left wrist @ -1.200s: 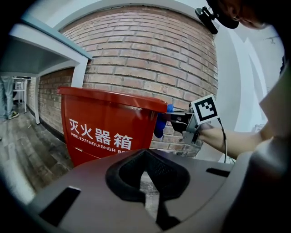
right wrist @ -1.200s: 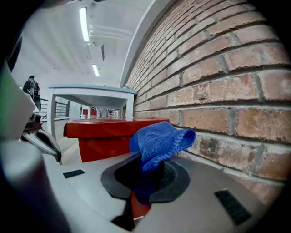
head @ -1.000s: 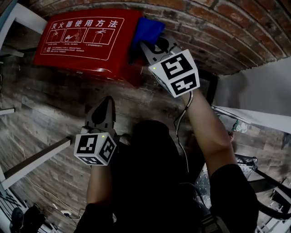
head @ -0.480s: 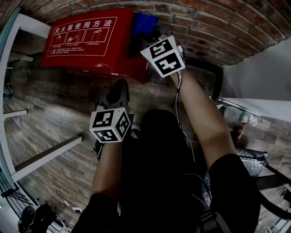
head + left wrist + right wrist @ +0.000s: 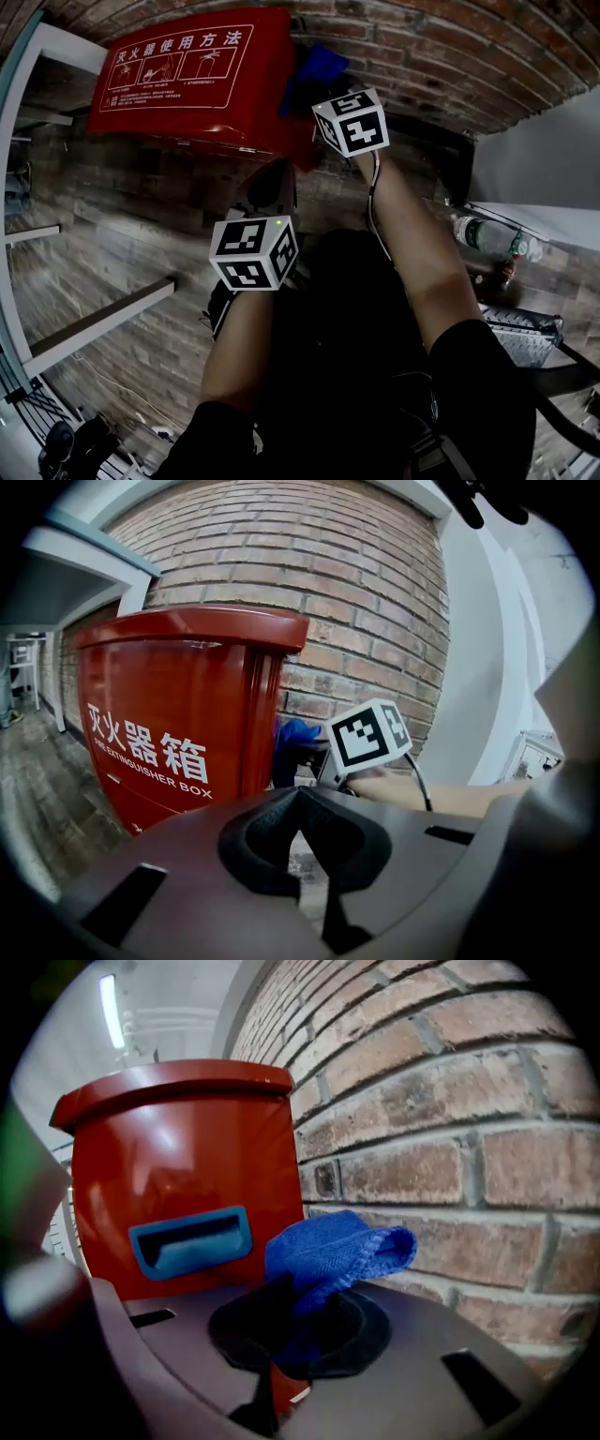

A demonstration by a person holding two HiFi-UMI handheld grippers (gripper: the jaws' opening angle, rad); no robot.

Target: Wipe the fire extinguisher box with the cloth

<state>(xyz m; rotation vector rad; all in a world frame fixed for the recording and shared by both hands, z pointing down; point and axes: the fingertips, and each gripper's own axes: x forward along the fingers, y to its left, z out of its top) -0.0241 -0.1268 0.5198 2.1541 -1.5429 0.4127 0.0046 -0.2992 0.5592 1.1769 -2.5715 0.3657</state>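
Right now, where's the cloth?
Head view, upper centre: the blue cloth is clamped in the right gripper, beside the right end of the red fire extinguisher box, close to the brick wall.

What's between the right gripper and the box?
Only the blue cloth held by the right gripper; nothing else before the fire extinguisher box, per the right gripper view.

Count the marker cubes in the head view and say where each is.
2. One cube sits on the left gripper, near picture centre; the other sits on the right gripper, beside the red box and blue cloth.
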